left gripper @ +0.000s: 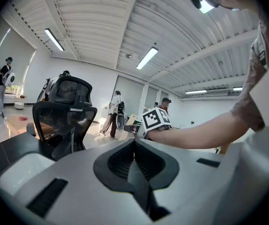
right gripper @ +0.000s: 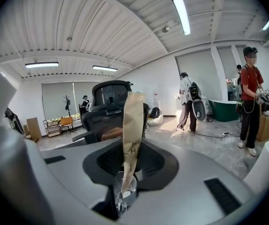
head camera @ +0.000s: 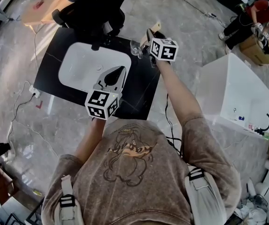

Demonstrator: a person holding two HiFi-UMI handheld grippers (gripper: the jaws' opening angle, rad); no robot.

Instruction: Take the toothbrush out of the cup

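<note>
A toothbrush in a tan paper wrapper (right gripper: 132, 125) stands upright between the jaws of my right gripper (right gripper: 126, 153), which is shut on it. Its lower end hangs at the mouth of a clear glass cup (right gripper: 125, 193); whether it is still inside I cannot tell. From the head view the right gripper (head camera: 151, 35) is over the far right part of the black table (head camera: 54, 67), the wrapper (head camera: 154, 28) sticks out past it and the cup (head camera: 136, 48) stands just to its left. My left gripper (head camera: 118, 70) hovers over the white basin (head camera: 85, 62), shut and empty (left gripper: 134, 146).
A black office chair (head camera: 94, 8) stands right behind the table. A white tub (head camera: 237, 95) sits on the floor to the right, with cables around it. People stand at the far right (head camera: 254, 15). The right gripper's marker cube (left gripper: 155, 120) shows in the left gripper view.
</note>
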